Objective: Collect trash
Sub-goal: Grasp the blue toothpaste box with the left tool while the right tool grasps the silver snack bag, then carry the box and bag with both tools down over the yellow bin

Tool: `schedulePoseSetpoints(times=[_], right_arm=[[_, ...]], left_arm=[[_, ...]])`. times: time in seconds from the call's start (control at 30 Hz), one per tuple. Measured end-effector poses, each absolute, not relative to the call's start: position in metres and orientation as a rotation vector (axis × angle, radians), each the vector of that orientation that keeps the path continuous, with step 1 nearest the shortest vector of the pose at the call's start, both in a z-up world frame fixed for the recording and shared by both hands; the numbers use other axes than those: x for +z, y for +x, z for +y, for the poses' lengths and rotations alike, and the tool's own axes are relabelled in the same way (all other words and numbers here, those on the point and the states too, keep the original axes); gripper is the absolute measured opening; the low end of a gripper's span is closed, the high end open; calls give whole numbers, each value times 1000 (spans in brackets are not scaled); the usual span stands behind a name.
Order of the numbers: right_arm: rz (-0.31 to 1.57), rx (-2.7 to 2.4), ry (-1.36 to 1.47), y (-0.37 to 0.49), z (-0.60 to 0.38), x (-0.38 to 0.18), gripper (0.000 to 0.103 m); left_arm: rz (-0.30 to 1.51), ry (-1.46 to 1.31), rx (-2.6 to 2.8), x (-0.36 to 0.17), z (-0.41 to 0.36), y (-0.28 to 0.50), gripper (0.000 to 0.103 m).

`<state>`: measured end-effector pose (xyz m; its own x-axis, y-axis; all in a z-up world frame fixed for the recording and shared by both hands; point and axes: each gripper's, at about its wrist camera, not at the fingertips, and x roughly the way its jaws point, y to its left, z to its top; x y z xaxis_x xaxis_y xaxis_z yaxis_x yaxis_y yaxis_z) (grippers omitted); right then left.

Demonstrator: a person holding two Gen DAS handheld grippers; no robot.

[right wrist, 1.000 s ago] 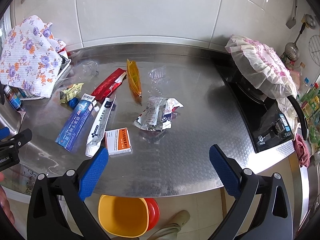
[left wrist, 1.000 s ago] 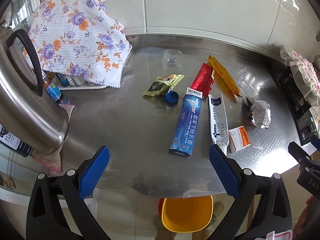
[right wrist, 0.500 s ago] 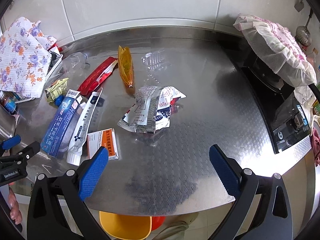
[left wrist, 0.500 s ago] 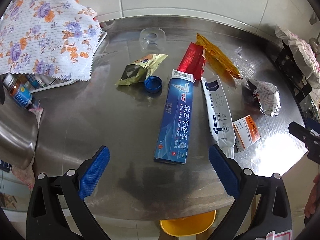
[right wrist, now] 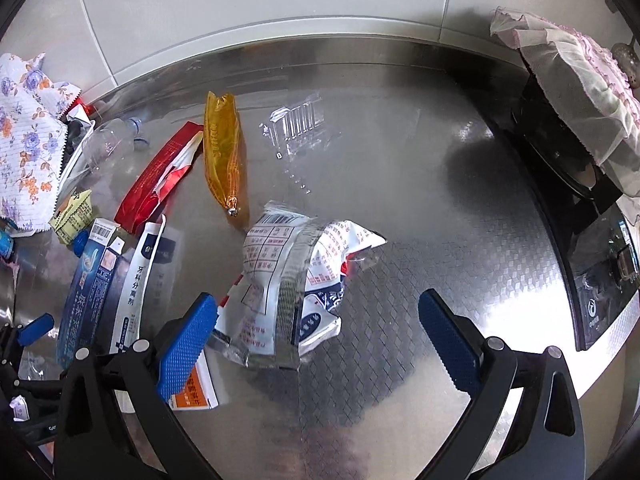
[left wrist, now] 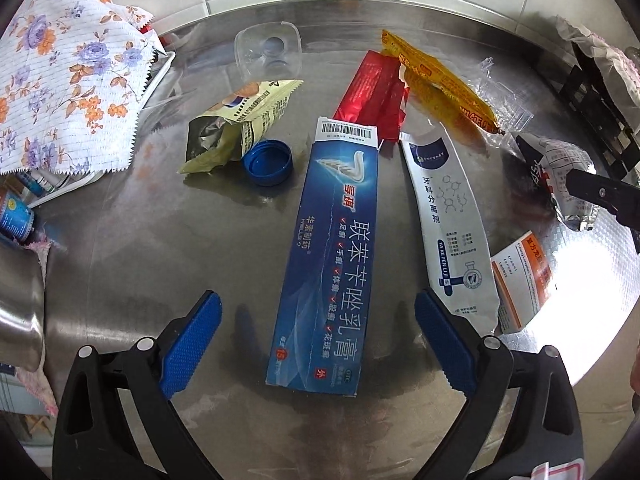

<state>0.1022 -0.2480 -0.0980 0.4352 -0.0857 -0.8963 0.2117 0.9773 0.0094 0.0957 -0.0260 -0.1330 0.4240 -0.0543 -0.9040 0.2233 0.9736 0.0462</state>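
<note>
Trash lies on a steel counter [left wrist: 120,248]. My left gripper [left wrist: 318,320] is open, its jaws on either side of the near end of a blue toothpaste box [left wrist: 332,256]. A white tube [left wrist: 448,232], an orange-and-white box [left wrist: 524,280], a red wrapper [left wrist: 372,96], a yellow wrapper [left wrist: 440,84], a blue cap [left wrist: 267,162] and a pale green packet [left wrist: 236,124] lie around it. My right gripper [right wrist: 318,320] is open, low over a crumpled silver-and-white bag [right wrist: 288,280], which lies between its jaws.
A floral cloth [left wrist: 60,96] covers a rack at the left, by a steel pot [left wrist: 16,312]. A clear plastic bottle [right wrist: 104,144] and clear tray [right wrist: 296,124] lie at the back. A stove with a cloth-covered pan [right wrist: 568,84] is at the right.
Both grippers have moved forward and down toward the counter. The toothpaste box now lies between the left jaws and the crumpled bag between the right jaws. The yellow bin below has left view.
</note>
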Motion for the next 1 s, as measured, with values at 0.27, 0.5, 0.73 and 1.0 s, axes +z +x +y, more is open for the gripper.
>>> schedulePoseSetpoints(times=[0.27,0.5,0.73,1.0], right_arm=[[1152,-170,117,122,-245,-119,95],[1184,-141,140,126,-242,-129,68],[1165,-145,143,117,-245,-126,59],[1148,-149,149,97,-251,-118,53]], left_arm=[[1135,170,-176,-139,-26,106,87],[1136,159,-206,-137,-27,111,68],[1136,132,-207,-132,-22,113,41],[1096,134,-198,-118,-20,104,41]])
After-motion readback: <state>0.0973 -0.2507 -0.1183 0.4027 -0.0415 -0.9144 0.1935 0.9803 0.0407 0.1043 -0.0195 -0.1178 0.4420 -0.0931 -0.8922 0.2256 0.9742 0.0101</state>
